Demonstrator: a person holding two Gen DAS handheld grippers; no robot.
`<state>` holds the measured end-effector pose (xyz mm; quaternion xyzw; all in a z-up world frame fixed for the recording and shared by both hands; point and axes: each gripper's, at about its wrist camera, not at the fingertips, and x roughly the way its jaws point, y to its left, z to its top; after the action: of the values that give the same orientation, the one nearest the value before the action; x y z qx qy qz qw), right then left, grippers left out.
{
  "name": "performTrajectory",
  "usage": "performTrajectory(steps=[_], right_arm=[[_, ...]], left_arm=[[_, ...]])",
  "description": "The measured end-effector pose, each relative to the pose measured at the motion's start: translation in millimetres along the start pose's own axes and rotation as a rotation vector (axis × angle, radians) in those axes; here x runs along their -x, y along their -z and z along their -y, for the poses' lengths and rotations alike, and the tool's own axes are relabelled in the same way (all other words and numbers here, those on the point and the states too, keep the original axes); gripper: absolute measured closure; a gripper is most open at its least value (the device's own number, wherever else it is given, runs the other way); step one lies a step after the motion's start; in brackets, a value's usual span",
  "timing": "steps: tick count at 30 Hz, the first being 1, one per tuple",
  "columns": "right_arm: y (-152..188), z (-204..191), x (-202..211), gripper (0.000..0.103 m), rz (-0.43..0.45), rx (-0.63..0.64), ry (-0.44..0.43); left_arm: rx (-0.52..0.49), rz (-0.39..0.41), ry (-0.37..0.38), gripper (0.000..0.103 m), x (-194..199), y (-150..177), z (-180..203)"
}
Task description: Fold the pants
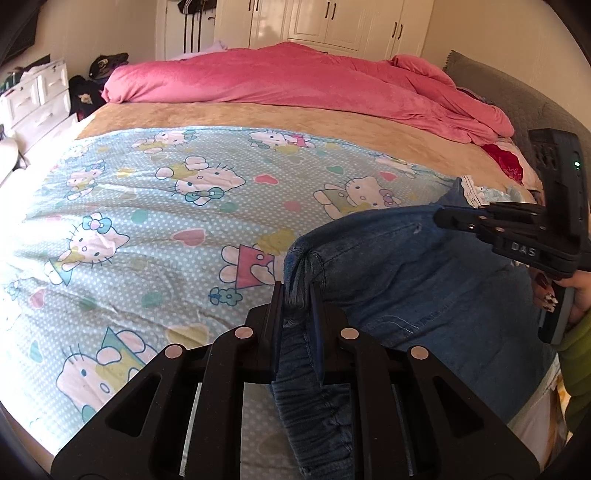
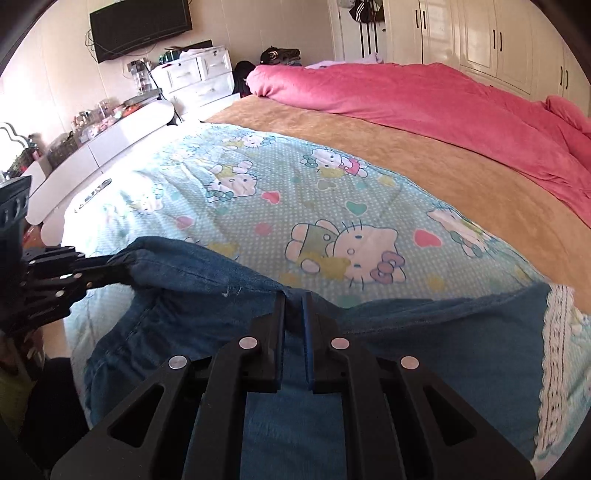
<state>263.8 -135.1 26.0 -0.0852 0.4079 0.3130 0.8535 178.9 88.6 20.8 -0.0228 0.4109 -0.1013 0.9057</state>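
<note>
- A white drawer unit [image 2: 199, 79] and a wall TV [image 2: 140, 27] stand at the far left of the room, beyond the bed.
- A blue cartoon-print sheet [image 1: 147, 221] covers the near part of the bed, with a tan blanket [image 1: 258, 116] behind it and a pink duvet [image 1: 295, 79] heaped along the far side.
- The left gripper [image 1: 298, 295] has its jaws pressed together on a folded corner of the pants [image 1: 406, 280], at the elastic waistband; the denim bunches up between its fingers.
- The pants lie on the sheet at the near edge of the bed, stretched between the two grippers.
- The right gripper [image 2: 294, 295] pinches the upper edge of the denim, jaws nearly closed on the cloth.
- A hand [image 1: 565, 291] with painted nails holds the right gripper's handle.
- White wardrobes [image 2: 480, 40] line the far right wall.
</note>
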Motion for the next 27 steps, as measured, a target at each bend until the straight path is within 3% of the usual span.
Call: performTrajectory(steps=[14,23,27], right_arm=[[80.6,-45.5,67.0,0.096,-0.018,0.020,0.048],[122.9,-78.6,91.6,0.099,-0.039,0.067,0.029],[134.8,-89.5,93.9,0.103,-0.053,0.070,0.001]], left_arm=[[-0.060,-0.008,0.043,0.095,41.0,44.4,28.2],[-0.074,-0.062,0.026,0.093,47.5,73.6,27.8],[-0.055,-0.070,-0.019,0.093,47.8,81.7,18.2]])
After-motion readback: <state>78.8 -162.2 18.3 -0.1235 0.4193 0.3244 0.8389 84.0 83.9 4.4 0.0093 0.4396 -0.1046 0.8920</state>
